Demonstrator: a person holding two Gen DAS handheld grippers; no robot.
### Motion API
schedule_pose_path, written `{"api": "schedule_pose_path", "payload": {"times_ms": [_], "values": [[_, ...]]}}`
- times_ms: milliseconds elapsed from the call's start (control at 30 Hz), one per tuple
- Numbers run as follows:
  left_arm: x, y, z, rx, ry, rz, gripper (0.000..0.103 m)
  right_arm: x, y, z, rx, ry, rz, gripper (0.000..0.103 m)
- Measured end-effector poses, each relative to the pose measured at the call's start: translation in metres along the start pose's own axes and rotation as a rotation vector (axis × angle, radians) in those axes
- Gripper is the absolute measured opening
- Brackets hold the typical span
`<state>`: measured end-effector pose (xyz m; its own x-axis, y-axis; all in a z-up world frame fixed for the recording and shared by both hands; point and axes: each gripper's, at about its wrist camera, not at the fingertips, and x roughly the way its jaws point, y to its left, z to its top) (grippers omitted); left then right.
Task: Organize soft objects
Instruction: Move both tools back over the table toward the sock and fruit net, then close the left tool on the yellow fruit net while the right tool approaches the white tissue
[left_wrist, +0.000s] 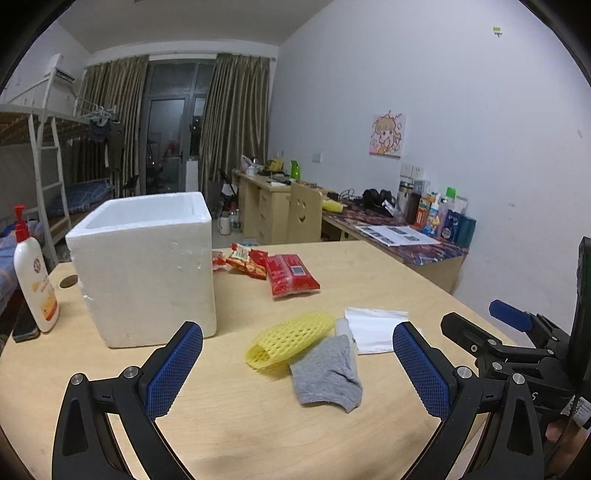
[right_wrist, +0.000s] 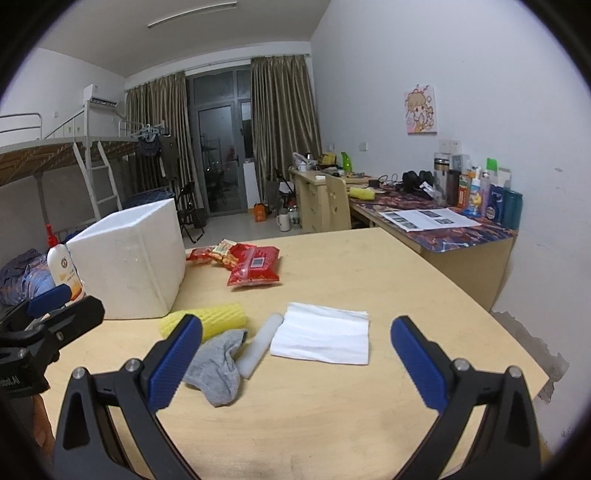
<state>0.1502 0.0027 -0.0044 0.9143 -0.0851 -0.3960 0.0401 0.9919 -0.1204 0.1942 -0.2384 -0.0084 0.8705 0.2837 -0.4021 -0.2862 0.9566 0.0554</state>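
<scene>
Left gripper (left_wrist: 297, 365): jaws are spread wide and nothing is held; both blue pads are clear of any object. Right gripper (right_wrist: 295, 363): jaws likewise released and empty.

Between the left jaws, one grey sock (left_wrist: 327, 373) is seen lying crumpled on the wooden table (left_wrist: 369, 280). One yellow foam net sleeve (left_wrist: 290, 339) is touching the sock's far left edge. One small white tube (left_wrist: 342, 326) is lodged between the sleeve and one white folded tissue (left_wrist: 375, 328); its lower part is covered by the sock.

In the right wrist view the tissue (right_wrist: 323, 332) lies just ahead of the open jaws, nearer the right pad; the tube (right_wrist: 258, 345) is beside its left edge. The sock (right_wrist: 218, 365) and the net sleeve (right_wrist: 214, 319) are partly hidden behind the left finger.

Further out, one open white foam box (left_wrist: 144, 269) stands upright to the left. Red snack packets (left_wrist: 273, 267) are piled beside it; three appear to be counted, though overlap makes the count uncertain. One pump bottle (left_wrist: 35, 277) is set at the table's left edge, with a dark flat object below it, cut off and not identifiable.

The other gripper is partly visible at each view's edge
</scene>
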Motion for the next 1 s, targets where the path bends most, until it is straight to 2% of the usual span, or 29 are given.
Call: {"api": "schedule_pose_path", "payload": {"times_ms": [333,667,1000], "values": [[0.034,-0.007,-0.001,0.012,0.071,0.007,0.103,0.024,-0.013,-0.002,0.020,0.062,0.018,0.103],[0.068,-0.001,0.004,-0.012,0.146,0.004,0.103,0.053,-0.020,-0.001,0.002,0.134,0.012,0.103],[0.114,0.014,0.003,-0.071,0.258,-0.005,0.103,0.085,-0.030,0.001,0.009,0.224,0.032,0.103]]}}
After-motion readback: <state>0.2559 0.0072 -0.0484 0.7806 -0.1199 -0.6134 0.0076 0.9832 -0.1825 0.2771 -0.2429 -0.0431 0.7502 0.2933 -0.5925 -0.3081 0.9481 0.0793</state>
